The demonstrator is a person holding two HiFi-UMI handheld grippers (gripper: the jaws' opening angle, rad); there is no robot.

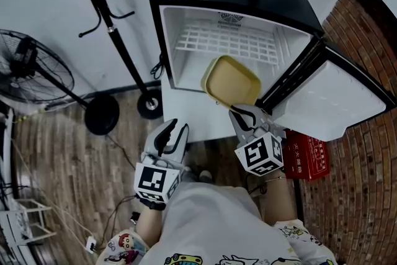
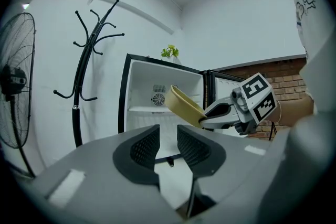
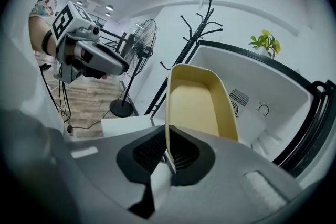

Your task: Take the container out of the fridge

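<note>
Container between right gripper fingers

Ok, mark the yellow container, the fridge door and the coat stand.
yellow container (image 1: 231,79): head view, its inner floor.
fridge door (image 1: 332,99): head view, white inner panel.
coat stand (image 1: 150,105): head view, its round base.

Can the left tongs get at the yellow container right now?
Probably yes: the left tongs are open and empty, with clear air between them and the shallow yellow plastic container, held up by the right tongs on its rim.
</note>
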